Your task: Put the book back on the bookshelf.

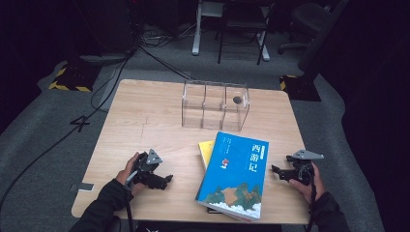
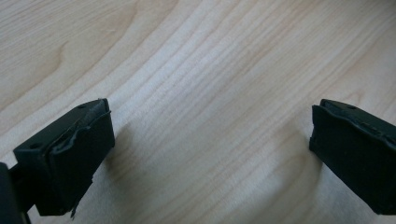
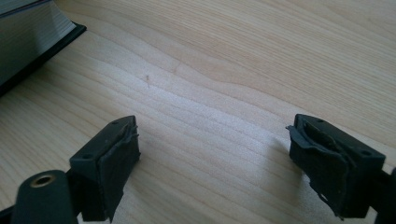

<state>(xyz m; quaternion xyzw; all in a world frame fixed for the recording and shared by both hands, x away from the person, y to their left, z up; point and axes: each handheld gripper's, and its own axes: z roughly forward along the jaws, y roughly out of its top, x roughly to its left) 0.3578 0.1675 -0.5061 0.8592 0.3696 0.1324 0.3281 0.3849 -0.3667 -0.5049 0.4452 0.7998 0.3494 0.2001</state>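
Both tongs, left (image 1: pixel 167 180) and right (image 1: pixel 274 169), are released; I risk pushing the blue book (image 1: pixel 236 173) off the stack at six o'clock.

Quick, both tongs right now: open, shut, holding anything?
Left tongs: open, nothing between them, just bare table.
Right tongs: open, holding nothing; the book stack lies apart.

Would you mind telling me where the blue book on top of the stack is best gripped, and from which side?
Probably its right long edge, approached level from the right by the right claw, which is open beside it. The blue book lies flat and skewed on the yellow book, so that edge likely overhangs the table, giving one jaw room to slide underneath.
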